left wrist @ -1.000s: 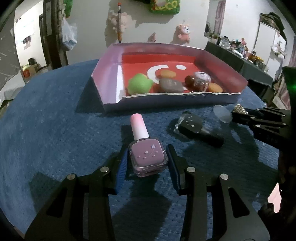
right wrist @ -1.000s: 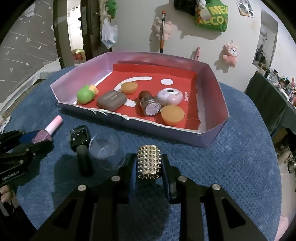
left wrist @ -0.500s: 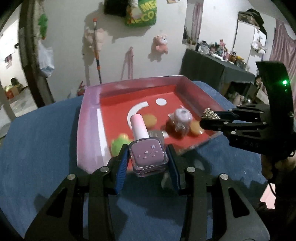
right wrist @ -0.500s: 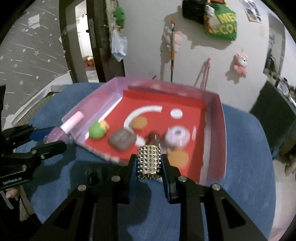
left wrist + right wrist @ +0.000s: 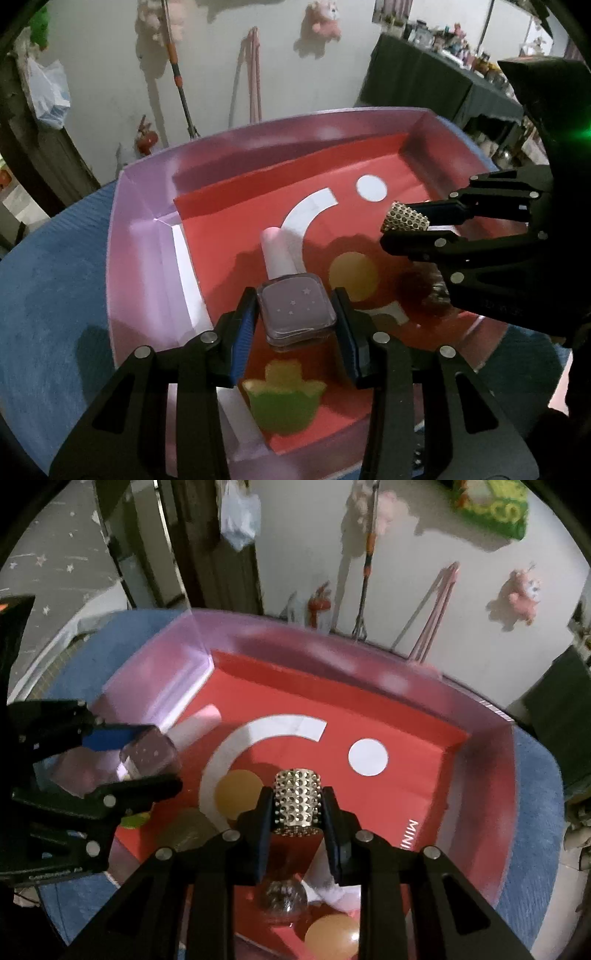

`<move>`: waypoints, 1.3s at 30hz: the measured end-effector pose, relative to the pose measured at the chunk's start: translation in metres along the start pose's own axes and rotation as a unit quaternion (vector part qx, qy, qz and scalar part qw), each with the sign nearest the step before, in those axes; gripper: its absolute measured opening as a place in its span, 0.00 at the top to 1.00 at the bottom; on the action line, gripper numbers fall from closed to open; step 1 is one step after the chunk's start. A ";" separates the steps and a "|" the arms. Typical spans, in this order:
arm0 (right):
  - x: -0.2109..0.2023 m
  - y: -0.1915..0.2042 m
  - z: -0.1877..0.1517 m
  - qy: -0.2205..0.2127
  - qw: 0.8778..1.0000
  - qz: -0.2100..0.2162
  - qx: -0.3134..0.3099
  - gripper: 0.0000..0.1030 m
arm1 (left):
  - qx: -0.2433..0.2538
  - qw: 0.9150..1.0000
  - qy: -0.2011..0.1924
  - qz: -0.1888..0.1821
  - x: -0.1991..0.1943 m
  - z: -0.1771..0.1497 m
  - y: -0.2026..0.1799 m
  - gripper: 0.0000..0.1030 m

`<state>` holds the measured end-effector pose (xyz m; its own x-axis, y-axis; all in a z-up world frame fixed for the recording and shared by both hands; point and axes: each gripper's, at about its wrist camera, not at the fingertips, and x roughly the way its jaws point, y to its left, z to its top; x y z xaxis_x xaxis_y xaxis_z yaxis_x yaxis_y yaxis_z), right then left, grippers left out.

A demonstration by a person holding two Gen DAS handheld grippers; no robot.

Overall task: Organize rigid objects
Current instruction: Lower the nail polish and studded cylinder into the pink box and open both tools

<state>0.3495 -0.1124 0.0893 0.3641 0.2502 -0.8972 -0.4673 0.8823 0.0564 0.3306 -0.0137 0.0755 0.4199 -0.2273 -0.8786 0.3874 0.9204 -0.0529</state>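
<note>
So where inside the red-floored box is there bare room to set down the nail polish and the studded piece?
Bare floor lies at the far side of the box, around the white dot and beyond the white arc, up to the far wall. The near side is crowded: orange discs, a green toy and a clear ball.

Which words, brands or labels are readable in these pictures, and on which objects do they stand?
"MINI": white letters on the red floor of the tray, cut off by the right gripper.
White lettering on the left gripper body: too blurred to read.
Letters on the green bag on the wall: too blurred to read.
Nail polish bottle: only stars, no words.
</note>
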 end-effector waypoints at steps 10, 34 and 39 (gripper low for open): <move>0.030 -0.008 0.004 0.048 0.999 0.010 -0.011 0.74 | -0.008 0.999 0.043 -0.009 0.029 0.000 0.010 0.63; 0.035 0.003 0.004 0.055 0.998 -0.012 -0.024 0.58 | -0.015 0.999 0.022 -0.019 0.015 -0.004 0.015 0.59; 0.029 0.003 -0.001 0.051 0.998 -0.015 -0.019 0.52 | -0.018 1.000 -0.012 -0.021 -0.011 -0.007 0.014 0.43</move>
<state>0.3581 -0.1027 0.0628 0.2950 0.1794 -0.9385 -0.4881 0.8727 0.0134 0.3260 0.0040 0.0811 0.4235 -0.2728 -0.8639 0.3754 0.9207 -0.1067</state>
